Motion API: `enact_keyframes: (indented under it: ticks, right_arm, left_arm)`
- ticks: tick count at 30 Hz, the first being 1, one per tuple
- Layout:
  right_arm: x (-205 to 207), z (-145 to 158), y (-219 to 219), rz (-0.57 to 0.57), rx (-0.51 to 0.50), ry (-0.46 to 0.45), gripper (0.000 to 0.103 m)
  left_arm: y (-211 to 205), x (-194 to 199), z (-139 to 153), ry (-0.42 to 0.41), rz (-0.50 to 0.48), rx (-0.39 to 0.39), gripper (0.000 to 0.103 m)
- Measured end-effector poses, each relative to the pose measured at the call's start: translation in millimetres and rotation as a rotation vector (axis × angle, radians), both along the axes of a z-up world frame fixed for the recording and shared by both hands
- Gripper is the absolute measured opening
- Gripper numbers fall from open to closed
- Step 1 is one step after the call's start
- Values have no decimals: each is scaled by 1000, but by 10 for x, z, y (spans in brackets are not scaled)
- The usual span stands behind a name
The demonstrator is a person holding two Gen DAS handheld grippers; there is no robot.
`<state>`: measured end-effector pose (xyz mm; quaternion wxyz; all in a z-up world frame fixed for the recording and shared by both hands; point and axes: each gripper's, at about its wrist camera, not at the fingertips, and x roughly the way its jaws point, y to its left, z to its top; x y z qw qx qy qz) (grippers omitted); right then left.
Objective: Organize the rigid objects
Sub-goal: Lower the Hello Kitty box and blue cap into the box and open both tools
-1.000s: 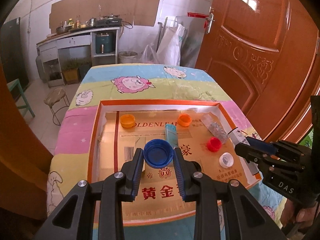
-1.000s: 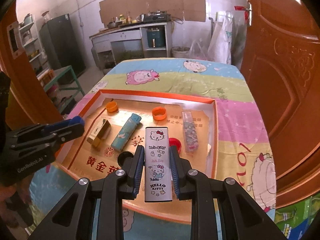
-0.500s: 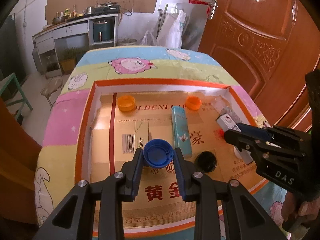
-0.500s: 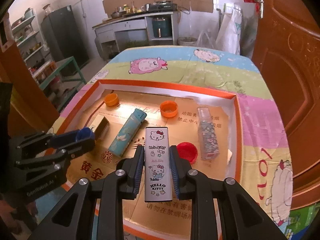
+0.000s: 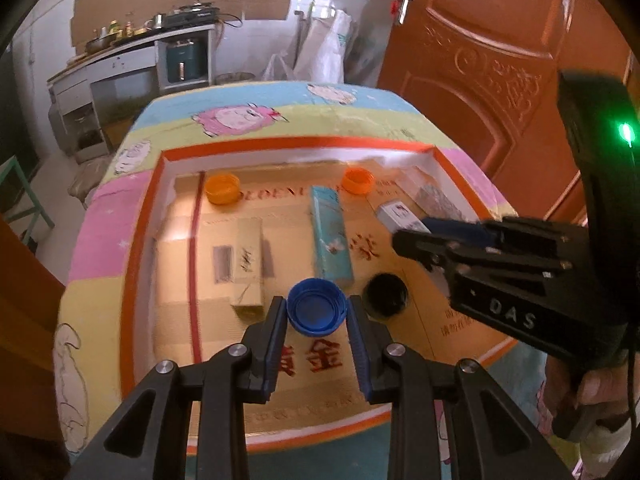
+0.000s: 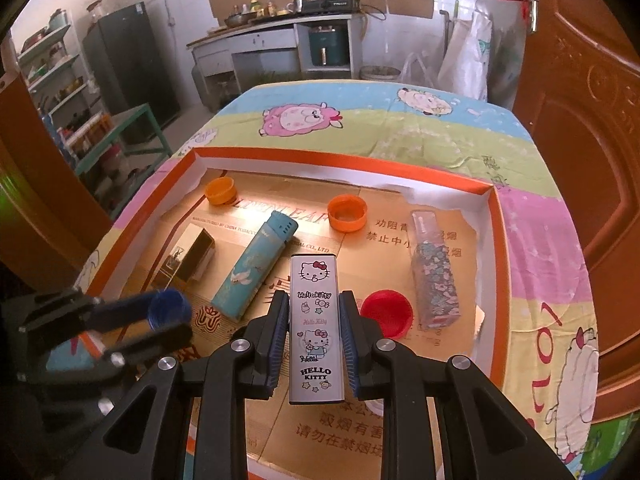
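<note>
My left gripper (image 5: 316, 310) is shut on a blue bottle cap (image 5: 316, 306) and holds it above the near part of an orange-rimmed cardboard tray (image 5: 138, 240). My right gripper (image 6: 314, 312) is shut on a white Hello Kitty case (image 6: 315, 320) over the tray's middle; it also shows in the left wrist view (image 5: 404, 224). In the tray lie two orange caps (image 6: 219, 191) (image 6: 347, 212), a teal lighter (image 6: 256, 268), a gold box (image 6: 192, 256), a red cap (image 6: 386, 312), a floral spray bottle (image 6: 434, 276) and a black cap (image 5: 386, 294).
The tray sits on a table with a cartoon sheep cloth (image 6: 304, 116). An orange door (image 5: 500, 60) stands close on the right. A kitchen counter (image 6: 280, 36) and shelves (image 6: 52, 72) are far behind.
Both grippers moved forward over the tray with their objects still held. The right gripper came further left into the left wrist view.
</note>
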<state>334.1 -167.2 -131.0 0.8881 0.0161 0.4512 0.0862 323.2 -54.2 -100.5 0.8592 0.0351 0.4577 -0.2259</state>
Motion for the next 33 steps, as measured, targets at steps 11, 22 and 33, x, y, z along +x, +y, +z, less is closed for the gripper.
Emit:
enact_keyframes:
  ticks: [11, 22, 33]
  right_arm:
    - [83, -83, 33, 8, -15, 22, 26]
    - [151, -165, 76, 10, -36, 37, 26]
    - [149, -197, 110, 20, -66, 33, 28]
  left_arm:
    - [-27, -15, -152, -3, -8, 21, 31]
    - [-27, -56, -167, -41, -18, 23, 31]
    - [-30, -84, -165, -59, -16, 23, 38]
